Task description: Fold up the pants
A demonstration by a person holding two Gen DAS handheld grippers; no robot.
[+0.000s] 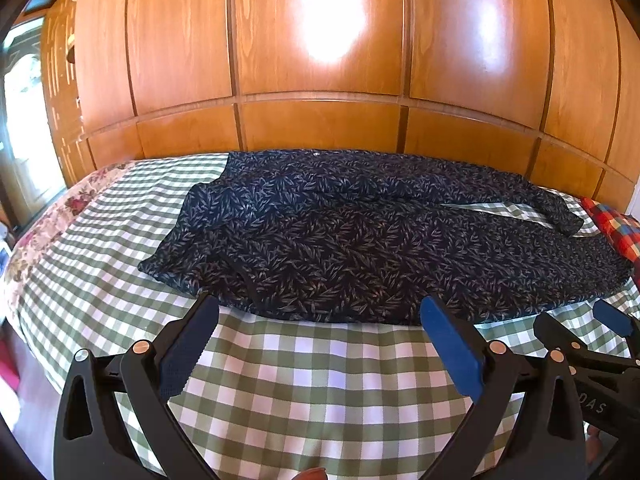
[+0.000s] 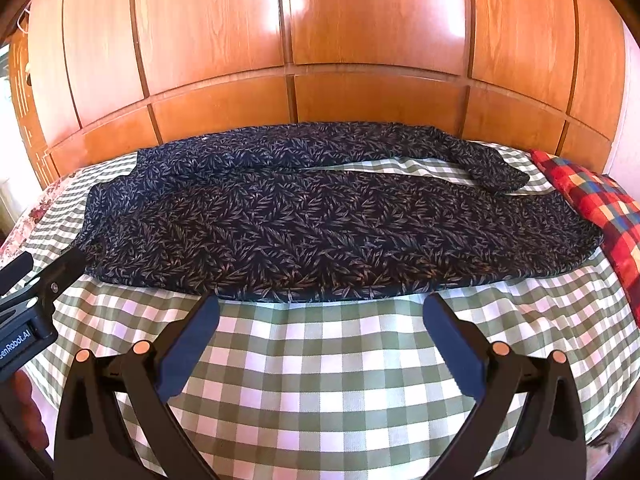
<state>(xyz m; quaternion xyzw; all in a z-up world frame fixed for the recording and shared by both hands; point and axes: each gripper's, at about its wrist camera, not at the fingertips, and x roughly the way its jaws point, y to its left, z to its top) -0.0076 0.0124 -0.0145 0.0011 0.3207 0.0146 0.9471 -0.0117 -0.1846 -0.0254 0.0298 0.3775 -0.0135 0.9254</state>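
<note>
1. While both cameras look across it, I see the wardrobe of glossy orange wood panels fill the whole background behind the bed, which is covered in a green and white checked sheet.
2. I see the pants, dark navy with a leaf print, lying spread out across the far half of the bed, waist toward the left, the two legs running to the right, the far leg parted slightly from the near one.
3. I see a red checked cushion at the right edge of the bed, touching the leg ends.
4. My left claw hovers low over the sheet, fingers spread wide, tips just at the near edge of the pants, pinching nothing.
5. My right claw sits alongside in the same level, forward-pointing pose, fingers likewise spread wide and empty.
</note>
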